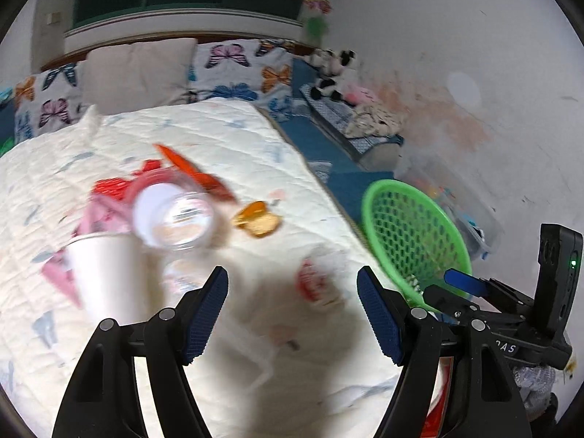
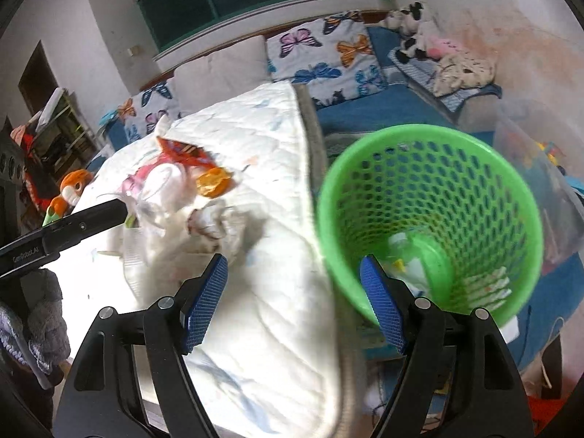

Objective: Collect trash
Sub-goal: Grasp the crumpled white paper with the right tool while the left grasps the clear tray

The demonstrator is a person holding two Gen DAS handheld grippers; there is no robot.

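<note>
A heap of trash lies on the white quilt (image 1: pixel 255 138): a white paper cup (image 1: pixel 106 273), a clear plastic cup (image 1: pixel 175 217), a red wrapper (image 1: pixel 199 173), an orange wrapper (image 1: pixel 257 221) and a crumpled red-and-white scrap (image 1: pixel 314 284). My left gripper (image 1: pixel 292 314) hovers open just short of the heap, nothing between its blue pads. The green mesh basket (image 2: pixel 430 197) stands off the quilt's right edge with several scraps at its bottom. My right gripper (image 2: pixel 294 303) is open and empty at the basket's near rim. The trash heap (image 2: pixel 182 182) lies farther left.
Butterfly pillows (image 1: pixel 237 69) and a plain cushion (image 1: pixel 138 73) line the back. A cow plush (image 1: pixel 335 73) lies on the blue mattress at the right. An orange plush toy (image 2: pixel 71 186) sits left of the quilt. A clear storage bin (image 1: pixel 460 200) stands behind the basket.
</note>
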